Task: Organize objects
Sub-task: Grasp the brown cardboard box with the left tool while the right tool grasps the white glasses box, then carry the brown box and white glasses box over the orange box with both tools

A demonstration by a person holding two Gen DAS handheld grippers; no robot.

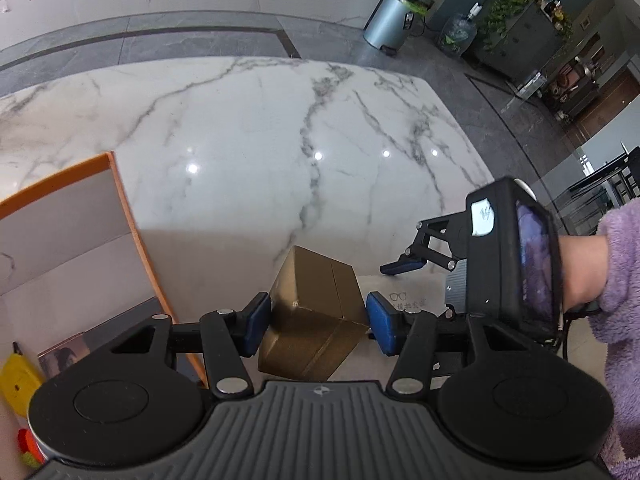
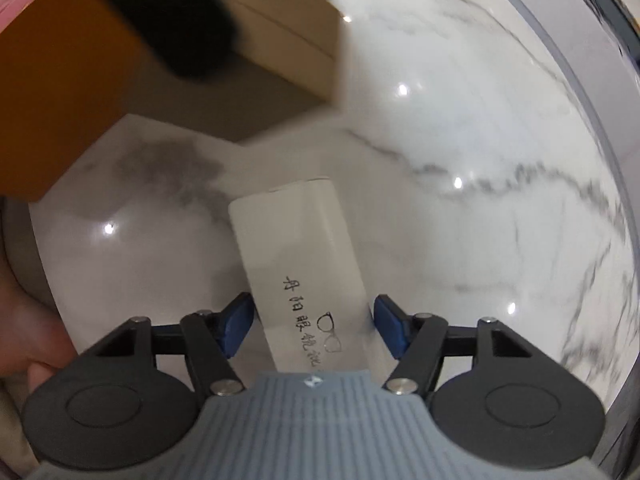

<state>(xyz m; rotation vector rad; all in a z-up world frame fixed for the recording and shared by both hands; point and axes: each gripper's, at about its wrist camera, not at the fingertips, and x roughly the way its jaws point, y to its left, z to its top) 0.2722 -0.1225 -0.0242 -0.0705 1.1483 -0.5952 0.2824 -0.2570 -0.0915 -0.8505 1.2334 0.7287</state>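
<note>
I see the left gripper (image 1: 318, 322) clamped on a gold box (image 1: 316, 320), lifted above the marble table (image 1: 248, 152), orange bin (image 1: 132, 224) to its left. Right gripper (image 2: 314, 326) jaws straddle a white box (image 2: 300, 264) lying on the table; can't tell if the pads (image 2: 236, 328) touch it.

Your left gripper (image 1: 316, 322) points steeply down, and its blue pads (image 1: 256, 322) press on both sides of something it holds. Your right gripper (image 2: 314, 326) points almost straight down with the jaws apart. Your right hand (image 1: 580, 272), in a purple sleeve (image 1: 618, 280), holds it.
</note>
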